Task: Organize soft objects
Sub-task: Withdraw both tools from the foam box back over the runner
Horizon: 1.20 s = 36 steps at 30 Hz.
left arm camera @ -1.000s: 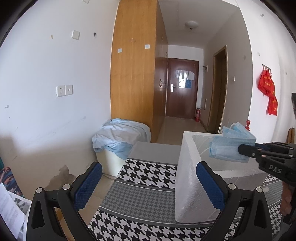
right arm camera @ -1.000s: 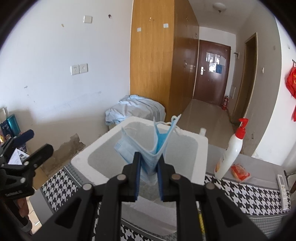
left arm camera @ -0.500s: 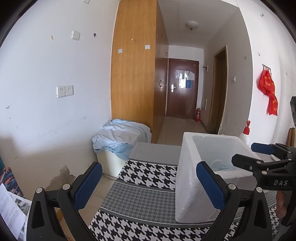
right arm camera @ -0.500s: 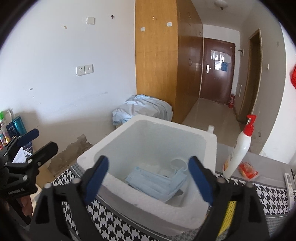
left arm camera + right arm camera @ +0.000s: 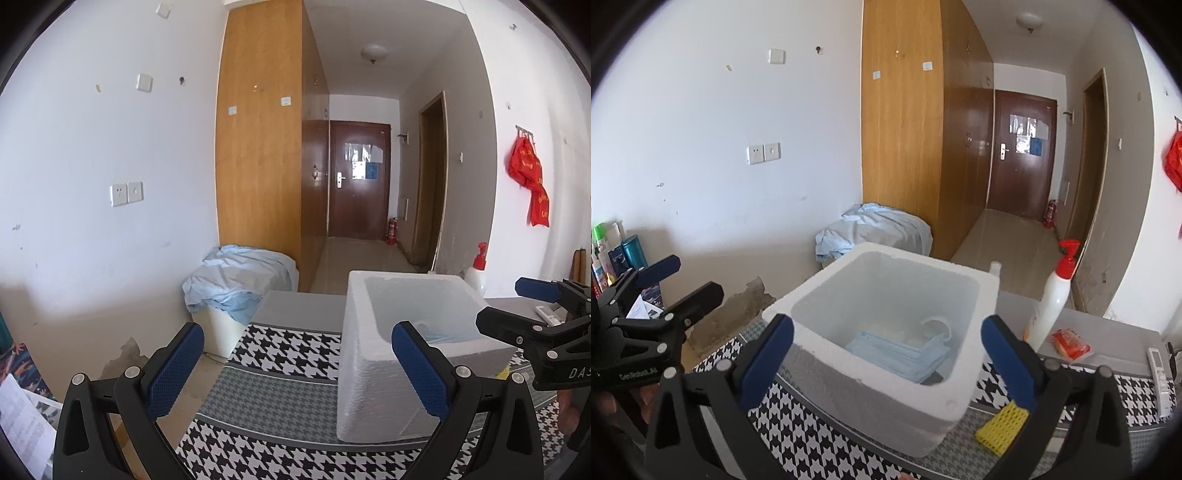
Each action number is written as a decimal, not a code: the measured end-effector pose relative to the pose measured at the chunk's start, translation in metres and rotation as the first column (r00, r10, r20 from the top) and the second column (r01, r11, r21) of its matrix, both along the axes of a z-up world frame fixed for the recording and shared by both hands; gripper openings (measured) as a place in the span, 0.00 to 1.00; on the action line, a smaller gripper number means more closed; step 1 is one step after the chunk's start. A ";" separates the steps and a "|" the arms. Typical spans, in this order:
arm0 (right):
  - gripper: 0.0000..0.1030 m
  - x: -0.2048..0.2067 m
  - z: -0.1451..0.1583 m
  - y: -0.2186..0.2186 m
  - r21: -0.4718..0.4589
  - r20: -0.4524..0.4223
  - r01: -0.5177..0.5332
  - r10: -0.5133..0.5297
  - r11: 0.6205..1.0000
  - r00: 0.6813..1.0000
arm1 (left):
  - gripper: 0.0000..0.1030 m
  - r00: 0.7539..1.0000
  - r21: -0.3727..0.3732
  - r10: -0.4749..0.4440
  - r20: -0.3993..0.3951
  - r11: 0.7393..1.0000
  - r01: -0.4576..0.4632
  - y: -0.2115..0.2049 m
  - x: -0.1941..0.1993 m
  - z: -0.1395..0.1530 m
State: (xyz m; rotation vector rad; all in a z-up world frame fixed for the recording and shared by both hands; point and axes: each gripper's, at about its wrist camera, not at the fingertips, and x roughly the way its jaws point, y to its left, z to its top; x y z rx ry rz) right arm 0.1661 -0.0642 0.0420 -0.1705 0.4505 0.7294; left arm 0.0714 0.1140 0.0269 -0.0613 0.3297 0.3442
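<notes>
A: Where the right gripper (image 5: pixel 886 354) sits nearest the lens, how do its fingers (image 5: pixel 770 356) stand?

B: Wide apart, holding nothing, framing the white foam box (image 5: pixel 857 384). The left gripper (image 5: pixel 295 373) is the same: blue pads spread and bare, over the houndstooth cloth (image 5: pixel 291 345) on the surface.

A: And the soft things?

B: A stack of blue face masks (image 5: pixel 897 356) lies flat on the box floor, near its front wall (a white loop of strap curls just behind it).

A: Anything beside the box?

B: A yellow mesh piece (image 5: pixel 1003 430) by its front right corner; farther right, a white pump bottle (image 5: pixel 1051 306) with a red top, an orange packet (image 5: pixel 1071 343) and a remote (image 5: pixel 1158 367).

A: Beyond the surface?

B: A pale blue sheet (image 5: pixel 240 280) heaped over a bin (image 5: pixel 221 338), then a wooden wardrobe (image 5: pixel 258 147), and a hallway ending at a dark door (image 5: pixel 358 181).
</notes>
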 end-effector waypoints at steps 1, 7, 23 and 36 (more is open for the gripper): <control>1.00 0.000 0.001 -0.002 0.003 0.003 0.002 -0.002 1.000 1.000 | 0.99 1.000 0.002 -0.004 0.003 1.000 0.004 -0.002 -0.001 0.001; 1.00 -0.005 0.006 -0.016 0.019 0.019 0.014 -0.015 1.000 1.000 | 0.99 1.000 0.015 -0.025 0.009 1.000 0.025 -0.016 -0.005 0.007; 1.00 -0.018 0.011 -0.046 0.046 0.054 0.043 -0.046 0.998 0.997 | 0.99 0.997 0.028 -0.064 0.030 0.998 0.063 -0.042 -0.015 0.019; 1.00 -0.025 0.012 -0.082 0.079 0.071 0.099 -0.105 0.992 0.992 | 0.99 0.992 0.028 -0.125 0.034 0.992 0.124 -0.067 -0.014 0.020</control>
